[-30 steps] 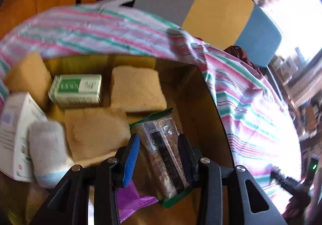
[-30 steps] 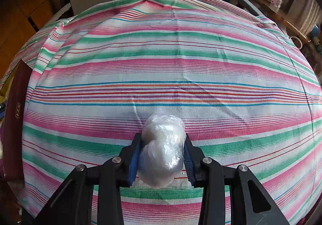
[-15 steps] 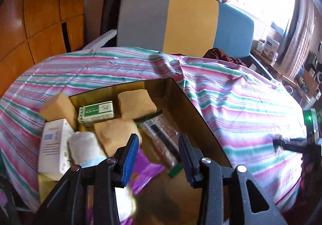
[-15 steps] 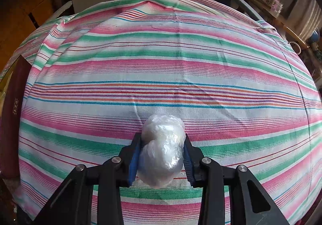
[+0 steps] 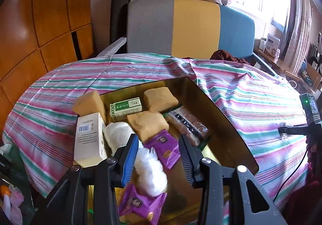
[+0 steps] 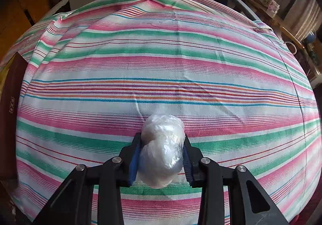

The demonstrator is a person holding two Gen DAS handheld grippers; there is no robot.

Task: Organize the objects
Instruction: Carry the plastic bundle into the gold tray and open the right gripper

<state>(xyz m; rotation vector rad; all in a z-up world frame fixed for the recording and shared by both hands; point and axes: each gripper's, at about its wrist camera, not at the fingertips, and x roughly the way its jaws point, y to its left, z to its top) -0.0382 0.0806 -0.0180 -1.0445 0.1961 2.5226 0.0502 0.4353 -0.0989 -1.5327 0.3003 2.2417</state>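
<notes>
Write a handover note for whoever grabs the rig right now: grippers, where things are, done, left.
Left gripper: open, empty, above the near end of the gold tray.
Right gripper: shut on the plastic-wrapped bundle, low over the striped cloth; contact with it unclear.
In the tray: three sponges, green box, white box, snack bar, white roll, white puff, two purple packets.
Done: most items sit in the tray.
Left: probably carry the bundle to the tray; free space shows at its near right.

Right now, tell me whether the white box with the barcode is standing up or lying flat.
Standing, tilted: the white barcode box sits on end at the gold tray's left edge, leaning on a tan sponge.
</notes>
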